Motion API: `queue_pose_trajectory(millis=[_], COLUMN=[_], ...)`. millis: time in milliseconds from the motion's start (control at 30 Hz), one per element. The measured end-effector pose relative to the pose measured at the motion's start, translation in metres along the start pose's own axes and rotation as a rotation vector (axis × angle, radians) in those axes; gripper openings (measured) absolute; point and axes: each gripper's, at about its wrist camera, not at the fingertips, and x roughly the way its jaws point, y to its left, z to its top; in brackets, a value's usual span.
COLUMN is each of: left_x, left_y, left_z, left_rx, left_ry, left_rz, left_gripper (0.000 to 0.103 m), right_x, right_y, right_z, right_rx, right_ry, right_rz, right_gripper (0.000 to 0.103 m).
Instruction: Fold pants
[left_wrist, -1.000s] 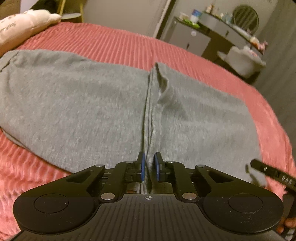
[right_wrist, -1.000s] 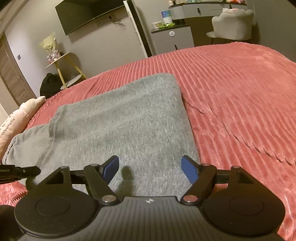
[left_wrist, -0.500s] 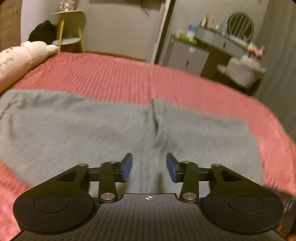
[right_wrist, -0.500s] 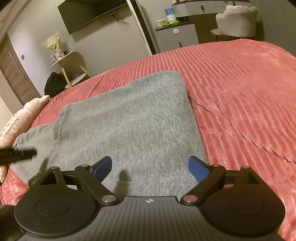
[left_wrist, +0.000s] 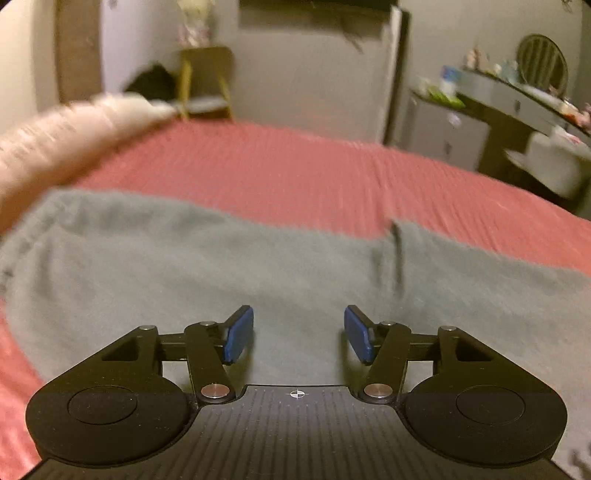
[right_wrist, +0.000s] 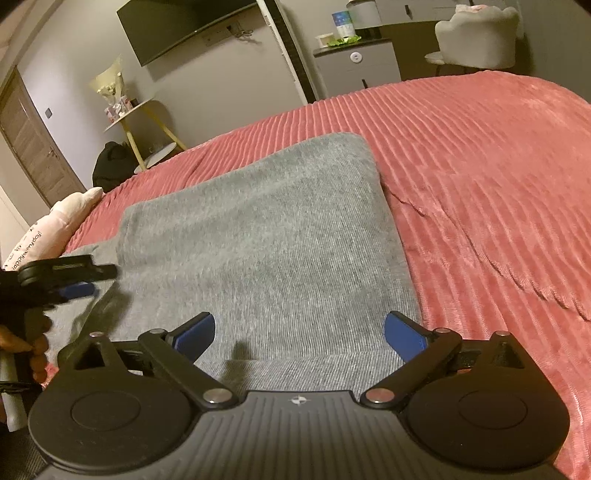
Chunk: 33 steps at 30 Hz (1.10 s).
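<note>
My left gripper (left_wrist: 298, 334) is spread wide with nothing between its blue pads (left_wrist: 238, 334), hanging above the gray pants (left_wrist: 207, 273). My right gripper (right_wrist: 299, 338) is spread wider still, also holding nothing, its pads (right_wrist: 194, 334) over the near edge of the pants (right_wrist: 266, 243). The pants lie flat on the red bedspread (right_wrist: 480, 177), folded over so that an upper layer ends in a straight edge with a lower layer showing past it toward the pillow. From the right camera, my left gripper (right_wrist: 79, 282) shows just beside that edge, over the lower layer. A pale pink pillow (right_wrist: 55, 229) rests on the bedspread beyond the pants. The left view is blurred. No containers are in reach; only a cluttered dresser (right_wrist: 354, 66) stands well past the bed.
</note>
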Motion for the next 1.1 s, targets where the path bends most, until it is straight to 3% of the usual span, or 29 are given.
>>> queue_pose_trajectory(millis=[100, 167, 233, 333, 367, 433, 500, 633, 800, 933, 1100], left_x=[-0.002, -0.005, -0.001, 0.013, 0.013, 0.007, -0.003, -0.032, -0.058, -0.043, -0.002], left_y=[0.005, -0.001, -0.007, -0.009, -0.001, 0.02, 0.049, 0.123, 0.219, 0.267, 0.289], left_z=[-0.002, -0.005, -0.006, -0.01, -0.009, -0.003, 0.003, 0.008, -0.014, -0.036, -0.044], left_rx=[-0.056, -0.07, -0.055, -0.023, -0.053, -0.168, -0.269, -0.483, -0.645, -0.773, -0.889], left_ry=[0.011, 0.026, 0.054, 0.096, 0.095, 0.073, 0.033, -0.036, -0.063, -0.005, 0.048], left_rz=[-0.082, -0.171, -0.21, -0.097, -0.083, -0.066, -0.04, -0.094, -0.113, -0.096, -0.209], left_gripper=[0.062, 0.069, 0.08, 0.078, 0.079, 0.072, 0.071, 0.072, 0.072, 0.07, 0.056], right_x=[0.001, 0.002, 0.001, 0.001, 0.0, 0.0, -0.001, -0.002, -0.001, 0.0, 0.0], right_y=[-0.001, -0.001, -0.001, -0.003, -0.003, -0.005, -0.006, -0.006, -0.005, -0.006, -0.005], right_z=[0.0, 0.0, 0.0, 0.0, 0.0, 0.0, 0.0, 0.001, 0.001, 0.002, 0.002], right_rx=[0.006, 0.01, 0.012, 0.019, 0.024, 0.032, 0.041, 0.042, 0.039, 0.044, 0.043], right_ry=[-0.002, -0.004, -0.006, -0.01, -0.012, -0.015, -0.016, -0.014, -0.011, -0.008, -0.006], right_rz=[0.003, 0.005, 0.006, 0.012, 0.015, 0.02, 0.026, 0.027, 0.023, 0.023, 0.019], right_gripper=[0.099, 0.099, 0.099, 0.099, 0.099, 0.099, 0.099, 0.099, 0.099, 0.099, 0.099])
